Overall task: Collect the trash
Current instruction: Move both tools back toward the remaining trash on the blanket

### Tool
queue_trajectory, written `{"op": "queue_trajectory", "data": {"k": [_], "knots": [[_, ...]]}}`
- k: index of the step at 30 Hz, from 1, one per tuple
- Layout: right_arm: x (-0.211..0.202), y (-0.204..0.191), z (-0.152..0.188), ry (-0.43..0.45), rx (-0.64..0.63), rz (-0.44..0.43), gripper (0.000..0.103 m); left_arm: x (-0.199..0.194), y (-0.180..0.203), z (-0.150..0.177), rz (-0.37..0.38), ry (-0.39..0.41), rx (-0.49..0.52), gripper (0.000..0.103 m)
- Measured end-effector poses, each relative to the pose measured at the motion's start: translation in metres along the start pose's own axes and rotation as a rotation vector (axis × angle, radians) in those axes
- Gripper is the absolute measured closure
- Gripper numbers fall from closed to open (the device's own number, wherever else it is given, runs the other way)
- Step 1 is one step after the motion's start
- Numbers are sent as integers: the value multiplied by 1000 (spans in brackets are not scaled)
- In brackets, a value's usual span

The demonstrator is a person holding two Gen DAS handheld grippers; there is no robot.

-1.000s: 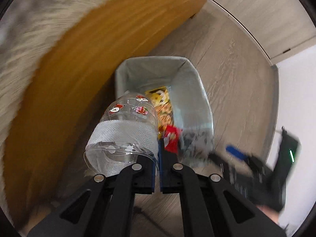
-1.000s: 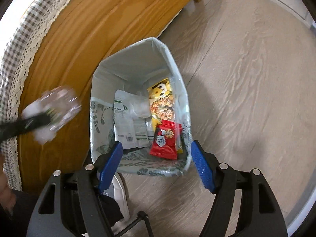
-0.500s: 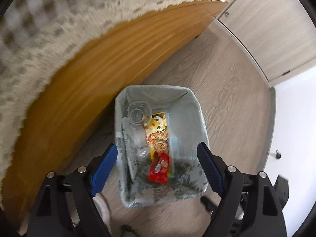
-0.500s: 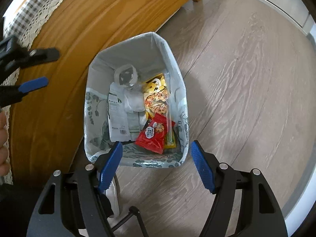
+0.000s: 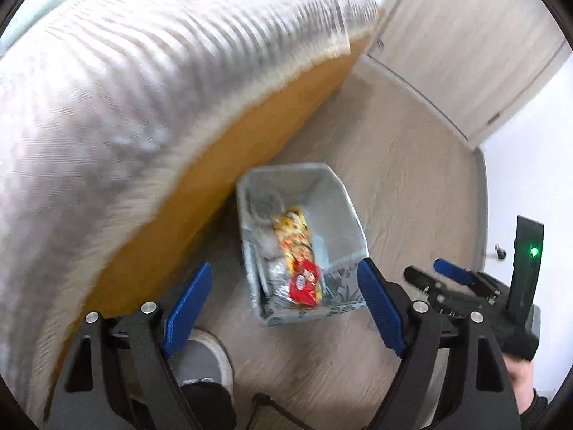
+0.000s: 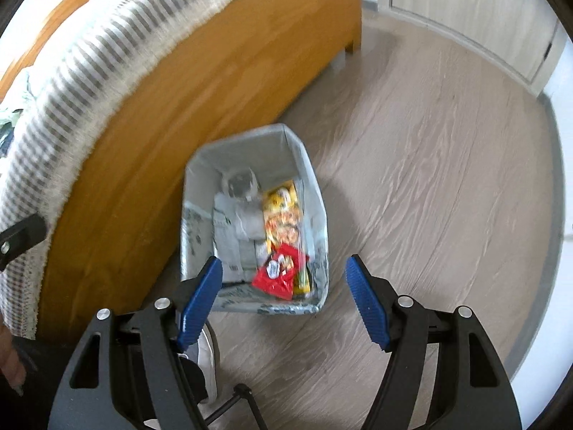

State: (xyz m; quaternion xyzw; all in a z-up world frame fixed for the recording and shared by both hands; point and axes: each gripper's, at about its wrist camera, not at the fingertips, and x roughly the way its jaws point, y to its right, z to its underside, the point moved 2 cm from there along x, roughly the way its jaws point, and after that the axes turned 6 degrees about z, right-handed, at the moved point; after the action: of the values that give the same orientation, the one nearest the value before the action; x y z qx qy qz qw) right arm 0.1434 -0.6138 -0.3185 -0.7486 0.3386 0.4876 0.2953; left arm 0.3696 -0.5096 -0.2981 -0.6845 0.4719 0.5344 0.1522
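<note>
My left gripper (image 5: 283, 308) and right gripper (image 6: 284, 295) both released, empty, above bin (image 6: 315, 193) on floor beside bed frame (image 6: 229, 82). Bin holds red wrapper (image 6: 277, 274), yellow packet (image 6: 283, 218), clear bottle (image 6: 240, 182) at far end.

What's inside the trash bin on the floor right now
Inside the bin: a red snack packet, a yellow wrapper, grey-white packaging and a clear container. Anything underneath them is covered.

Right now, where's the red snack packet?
Both wrist views show the red snack packet inside the bin, at its near end, overlapping the yellow wrapper.
</note>
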Motion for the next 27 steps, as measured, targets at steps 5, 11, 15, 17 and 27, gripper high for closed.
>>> {"op": "queue_trajectory", "data": {"k": [5, 11, 15, 17, 27], "knots": [[-61, -32, -20, 133, -77, 4, 34, -122, -23, 4, 33, 262, -42, 18], [-130, -123, -33, 281, -212, -80, 34, -244, -111, 2, -26, 525, -166, 14], [-156, -200, -31, 343, -315, -155, 29, -293, -194, 22, -96, 649, -278, 12], [-161, -240, -28, 374, -387, -160, 29, -306, -234, 45, -91, 695, -314, 11], [-129, -437, -6, 352, -611, -303, 29, -338, -421, 130, -262, 707, -714, 11]]}}
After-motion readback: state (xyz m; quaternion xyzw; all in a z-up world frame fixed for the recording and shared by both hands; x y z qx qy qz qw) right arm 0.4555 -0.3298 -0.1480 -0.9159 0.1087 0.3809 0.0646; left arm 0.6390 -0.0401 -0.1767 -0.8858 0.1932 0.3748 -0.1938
